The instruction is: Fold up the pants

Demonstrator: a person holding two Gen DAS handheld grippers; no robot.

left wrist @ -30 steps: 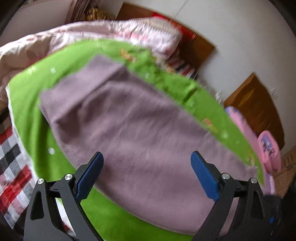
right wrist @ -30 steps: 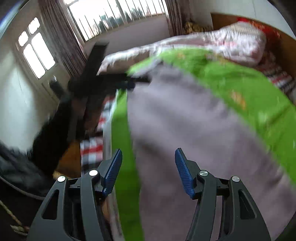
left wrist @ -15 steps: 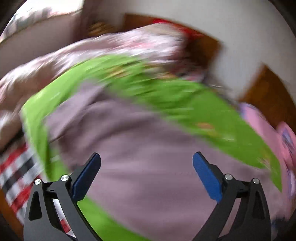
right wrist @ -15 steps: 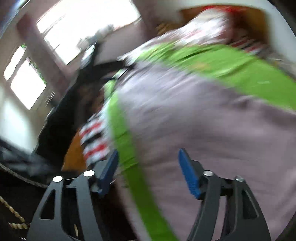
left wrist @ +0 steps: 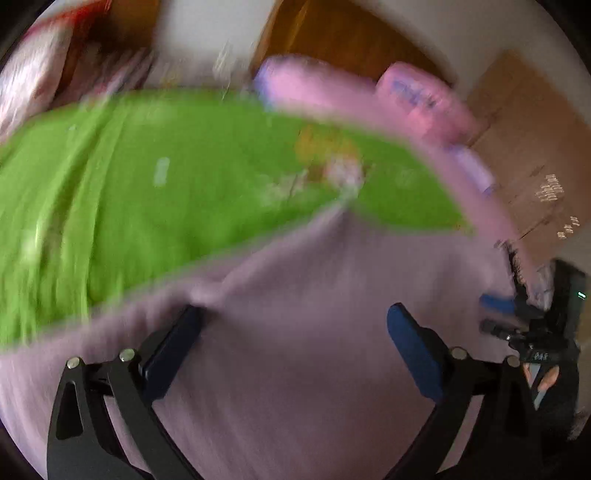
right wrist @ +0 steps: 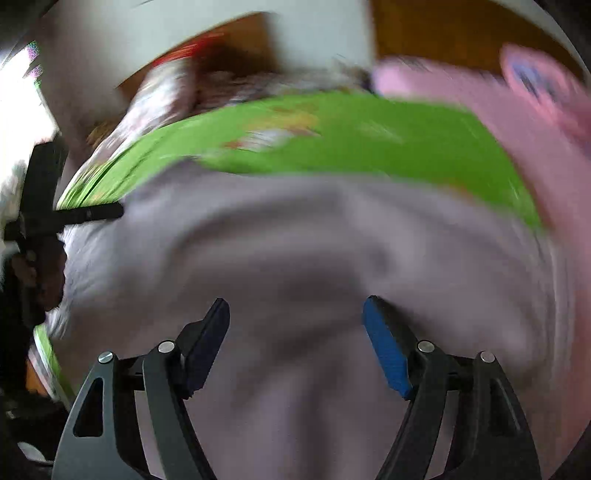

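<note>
The mauve pants [left wrist: 314, 332] lie spread on a green sheet [left wrist: 166, 184] on the bed; both views are motion-blurred. My left gripper [left wrist: 295, 332] is open and empty, just above the pants. In the right wrist view the pants [right wrist: 295, 240] fill the lower frame, with soft folds. My right gripper [right wrist: 295, 325] is open and empty, close over the fabric. The right gripper also shows at the right edge of the left wrist view [left wrist: 517, 314], and the left gripper at the left edge of the right wrist view [right wrist: 74, 214].
A pink pillow [left wrist: 424, 99] and pink bedding [right wrist: 517, 110] lie past the green sheet. A floral quilt [right wrist: 159, 96] is bunched at the far left. A wooden headboard [left wrist: 332, 33] and cardboard box [left wrist: 528, 147] stand behind.
Both grippers have swung to the right and come down closer to the pants. The view has shifted from the window side to the pink pillow side. Both stay open.
</note>
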